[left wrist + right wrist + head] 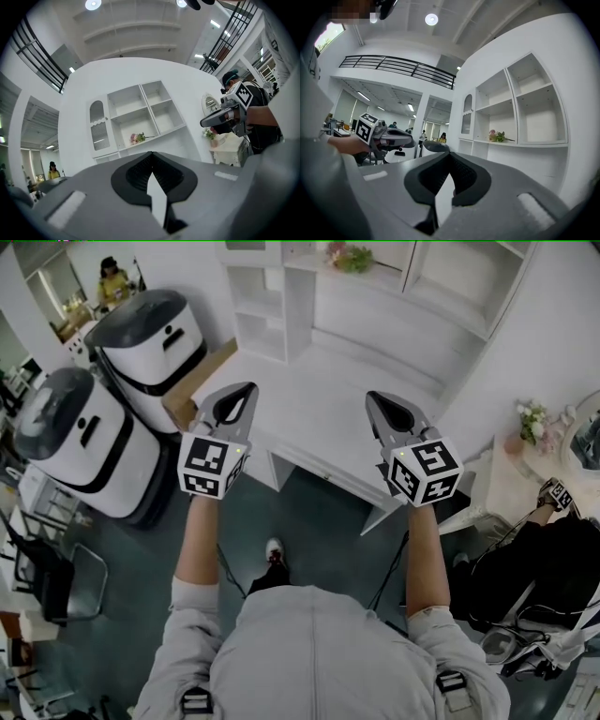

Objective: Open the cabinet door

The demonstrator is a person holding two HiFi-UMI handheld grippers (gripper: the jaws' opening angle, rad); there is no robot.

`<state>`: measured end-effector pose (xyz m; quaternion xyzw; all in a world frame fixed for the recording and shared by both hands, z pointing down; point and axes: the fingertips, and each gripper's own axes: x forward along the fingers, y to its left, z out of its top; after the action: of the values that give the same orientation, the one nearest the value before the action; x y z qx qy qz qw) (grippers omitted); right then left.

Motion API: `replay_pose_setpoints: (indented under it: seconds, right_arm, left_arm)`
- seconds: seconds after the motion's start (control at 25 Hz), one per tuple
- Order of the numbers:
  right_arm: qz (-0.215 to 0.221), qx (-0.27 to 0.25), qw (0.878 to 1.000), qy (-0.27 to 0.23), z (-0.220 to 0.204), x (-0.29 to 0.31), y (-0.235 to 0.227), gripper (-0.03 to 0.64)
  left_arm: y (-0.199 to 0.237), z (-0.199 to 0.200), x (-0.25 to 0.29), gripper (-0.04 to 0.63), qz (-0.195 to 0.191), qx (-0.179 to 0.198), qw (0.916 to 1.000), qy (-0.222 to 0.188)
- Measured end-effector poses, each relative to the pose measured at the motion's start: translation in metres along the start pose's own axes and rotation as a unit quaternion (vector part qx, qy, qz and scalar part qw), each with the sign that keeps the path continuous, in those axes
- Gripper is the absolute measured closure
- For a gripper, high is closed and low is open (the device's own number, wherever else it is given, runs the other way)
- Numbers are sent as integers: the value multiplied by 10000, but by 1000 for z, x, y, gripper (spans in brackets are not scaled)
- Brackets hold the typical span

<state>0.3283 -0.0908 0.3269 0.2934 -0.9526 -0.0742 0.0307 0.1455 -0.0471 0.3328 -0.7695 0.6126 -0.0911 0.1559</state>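
Observation:
A white cabinet unit [309,399] with open shelves stands ahead of me. Its narrow door [99,129] with an arched glass pane is at the unit's left end and is closed; it also shows in the right gripper view [467,115]. Pink flowers [138,138] lie on a middle shelf. My left gripper [234,395] and right gripper [380,404] are held side by side, level, short of the cabinet. Both are shut with nothing between the jaws, as the left gripper view [152,176] and the right gripper view [449,176] show.
Two white-and-black rounded machines [155,343] [75,442] stand at the left beside the cabinet. A small white side table with flowers [530,423] and a seated person in black [553,559] are at the right. A black chair [56,582] is at the lower left.

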Motion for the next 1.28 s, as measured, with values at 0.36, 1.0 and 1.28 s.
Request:
replay_pose_setpoints:
  seconds: [0.36, 1.0, 1.28]
  right_arm:
    - [-218, 62, 9997, 75, 10, 96, -24, 617]
    - [-715, -21, 9974, 36, 21, 203, -51, 615]
    - [-792, 74, 9968, 78, 18, 233, -59, 615]
  left_arm:
    - [85, -20, 66, 578, -281, -50, 9995, -128]
    - [175, -50, 136, 578, -599, 62, 9981, -141]
    - [200, -51, 157, 577, -650, 109, 9970, -395]
